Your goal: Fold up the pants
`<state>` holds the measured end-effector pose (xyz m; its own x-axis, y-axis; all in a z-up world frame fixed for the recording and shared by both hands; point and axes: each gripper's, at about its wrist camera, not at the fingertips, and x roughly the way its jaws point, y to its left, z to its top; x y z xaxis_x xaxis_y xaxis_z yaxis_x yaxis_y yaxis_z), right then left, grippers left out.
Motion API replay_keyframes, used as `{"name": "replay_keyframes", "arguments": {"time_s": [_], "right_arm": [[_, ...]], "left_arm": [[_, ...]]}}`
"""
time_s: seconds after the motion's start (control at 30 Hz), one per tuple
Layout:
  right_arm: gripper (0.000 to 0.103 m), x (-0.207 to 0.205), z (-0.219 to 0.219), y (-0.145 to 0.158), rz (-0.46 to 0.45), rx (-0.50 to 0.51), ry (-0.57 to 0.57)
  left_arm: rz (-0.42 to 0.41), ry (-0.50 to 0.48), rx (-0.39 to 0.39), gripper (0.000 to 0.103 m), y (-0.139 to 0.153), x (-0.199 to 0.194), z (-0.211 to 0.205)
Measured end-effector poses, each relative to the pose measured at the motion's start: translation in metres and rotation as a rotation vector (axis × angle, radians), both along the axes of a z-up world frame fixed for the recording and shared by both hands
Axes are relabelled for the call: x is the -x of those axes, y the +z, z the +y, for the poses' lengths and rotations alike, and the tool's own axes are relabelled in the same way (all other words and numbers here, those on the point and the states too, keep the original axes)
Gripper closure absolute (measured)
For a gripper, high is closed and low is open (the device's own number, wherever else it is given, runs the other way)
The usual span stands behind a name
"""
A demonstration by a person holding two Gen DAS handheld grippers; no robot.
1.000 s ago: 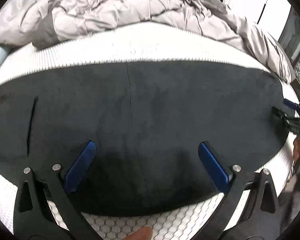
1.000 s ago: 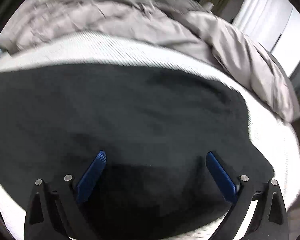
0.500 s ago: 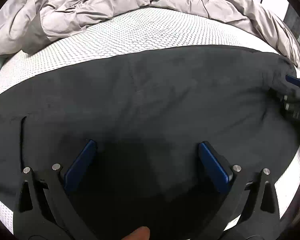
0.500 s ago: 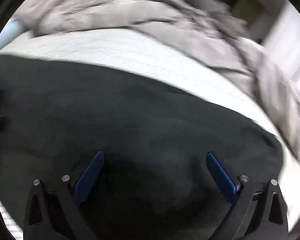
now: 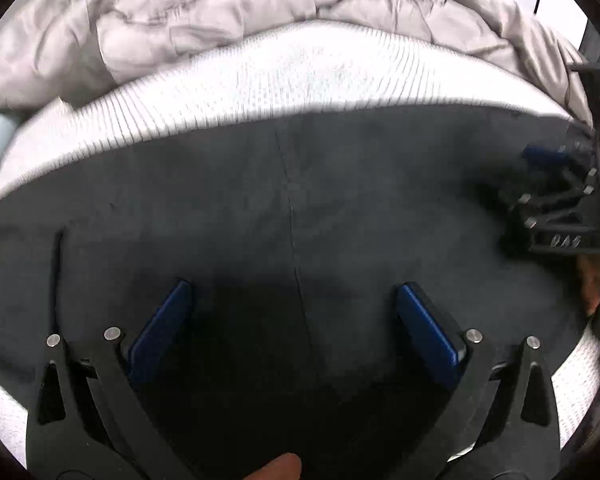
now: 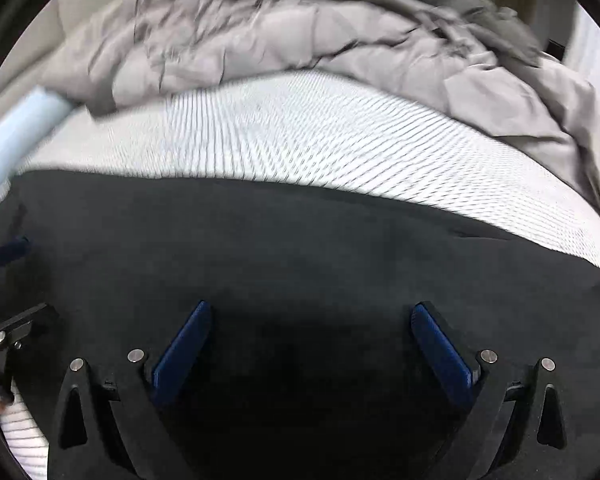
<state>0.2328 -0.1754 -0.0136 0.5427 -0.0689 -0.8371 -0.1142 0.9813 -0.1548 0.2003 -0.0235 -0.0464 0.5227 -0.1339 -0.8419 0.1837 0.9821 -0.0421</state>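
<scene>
Two sets of tongs hover over the dark pants [image 5: 300, 208], which lie spread flat across the white textured mattress [image 5: 300, 68] of the bed. Your left tongs [image 5: 296, 328] stand wide apart above the near part of the fabric, close to a seam running away from you, with nothing between the blue pads. Your right tongs [image 6: 312, 344] are spread just as wide over the pants, also gripping nothing. In the left wrist view the right tongs show at the right edge, over the cloth's end. A rumpled grey duvet [image 6: 300, 40] is bunched along the far side of the mattress, apart from the pants.
</scene>
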Motion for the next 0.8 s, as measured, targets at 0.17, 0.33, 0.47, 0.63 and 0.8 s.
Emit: {"name": "replay_keyframes", "arguments": {"time_s": [0.17,0.33,0.47,0.63,0.8], "right_arm": [[0.001,-0.001,-0.043,0.005,-0.046,0.211,-0.128],[0.001,0.020,-0.133,0.019,-0.061,0.142,-0.301],[0.001,0.055,-0.176,0.020,-0.060,0.326,-0.357],[0.002,0.104,-0.253,0.034,-0.092,0.236,-0.521],[0.002,0.136,-0.226,0.060,-0.197,0.033,-0.352]], "left_arm": [[-0.008,-0.025,0.008,0.001,0.003,0.005,0.004],[-0.010,-0.025,-0.006,0.001,0.002,0.007,0.000],[-0.008,-0.023,-0.019,0.001,0.001,0.005,0.000],[-0.040,-0.015,-0.042,0.001,0.019,0.015,-0.017],[-0.092,-0.204,0.058,0.001,0.038,0.032,-0.088]]}}
